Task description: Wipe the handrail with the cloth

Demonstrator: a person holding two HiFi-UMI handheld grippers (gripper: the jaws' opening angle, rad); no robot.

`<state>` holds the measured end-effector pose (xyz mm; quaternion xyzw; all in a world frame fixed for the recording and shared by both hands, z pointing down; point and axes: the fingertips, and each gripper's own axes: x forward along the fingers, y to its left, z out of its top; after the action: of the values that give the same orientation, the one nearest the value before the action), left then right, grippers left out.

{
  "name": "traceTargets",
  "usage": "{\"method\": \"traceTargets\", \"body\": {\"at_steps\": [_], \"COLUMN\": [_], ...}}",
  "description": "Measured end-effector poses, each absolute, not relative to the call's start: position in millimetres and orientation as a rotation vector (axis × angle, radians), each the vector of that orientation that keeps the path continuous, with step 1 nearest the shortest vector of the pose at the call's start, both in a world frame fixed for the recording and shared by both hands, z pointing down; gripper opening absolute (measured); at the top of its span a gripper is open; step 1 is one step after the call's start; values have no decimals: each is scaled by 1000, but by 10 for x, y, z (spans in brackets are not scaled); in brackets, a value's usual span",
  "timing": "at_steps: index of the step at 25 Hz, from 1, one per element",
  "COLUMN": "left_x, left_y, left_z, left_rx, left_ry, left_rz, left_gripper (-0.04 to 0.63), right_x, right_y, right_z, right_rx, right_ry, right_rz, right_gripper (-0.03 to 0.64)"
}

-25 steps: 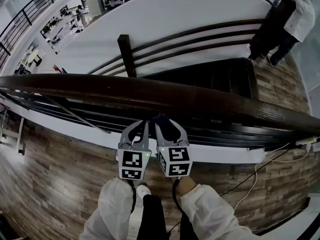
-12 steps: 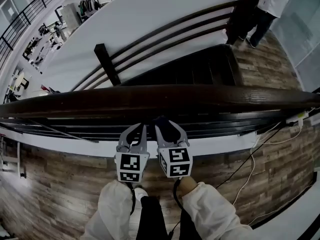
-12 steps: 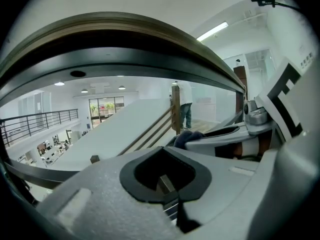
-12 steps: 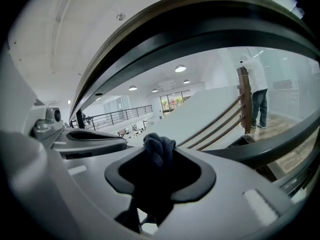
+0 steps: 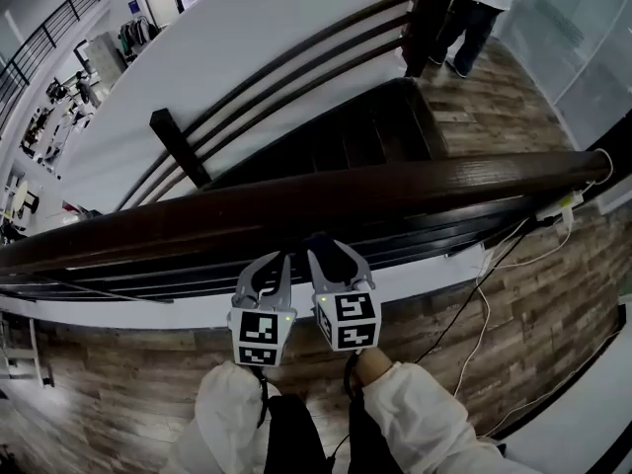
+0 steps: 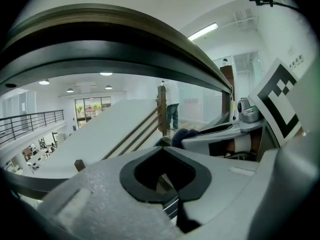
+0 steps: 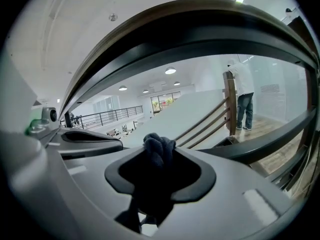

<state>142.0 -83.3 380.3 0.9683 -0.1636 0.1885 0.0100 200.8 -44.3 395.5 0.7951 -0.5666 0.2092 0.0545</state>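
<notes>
The dark wooden handrail (image 5: pixel 326 197) runs across the head view from low left to high right, just beyond both grippers. My right gripper (image 5: pixel 324 248) is shut on a dark blue cloth (image 5: pixel 318 237), which bunches up between its jaws (image 7: pixel 159 151) a little below the rail (image 7: pixel 175 29). Close beside it on the left, my left gripper (image 5: pixel 283 261) is shut with nothing in it. In the left gripper view the rail (image 6: pixel 125 39) arches overhead and the cloth (image 6: pixel 183 134) shows on the neighbouring gripper.
Below the handrail run thinner dark bars (image 5: pixel 197 275). Beyond it a stairwell (image 5: pixel 346 136) drops away, with a white wall and a second railing (image 5: pixel 296 62). A person (image 5: pixel 474 8) stands at the top right. A cable (image 5: pixel 484 304) trails over the wooden floor (image 5: pixel 118 403).
The head view has swung, so the handrail now tilts up to the right and its right end shows. Both grippers hold the same place side by side below the rail.
</notes>
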Motion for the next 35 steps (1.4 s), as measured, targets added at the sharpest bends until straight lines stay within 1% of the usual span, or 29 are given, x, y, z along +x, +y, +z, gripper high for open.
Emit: {"method": "traceTargets", "body": {"at_steps": [18, 35], "left_x": [3029, 4058], "left_y": [296, 1013], "left_z": [3817, 3818], "left_rx": [3067, 3097], "left_ry": [-202, -33], "left_rz": [547, 560], "left_gripper": [0, 0], "right_x": [3501, 4479], "right_y": [635, 1387], "right_z": [3935, 3928], "right_rx": [2579, 2663], "right_ry": [-1517, -1434], "right_rz": [610, 618], "right_gripper": [143, 144]}}
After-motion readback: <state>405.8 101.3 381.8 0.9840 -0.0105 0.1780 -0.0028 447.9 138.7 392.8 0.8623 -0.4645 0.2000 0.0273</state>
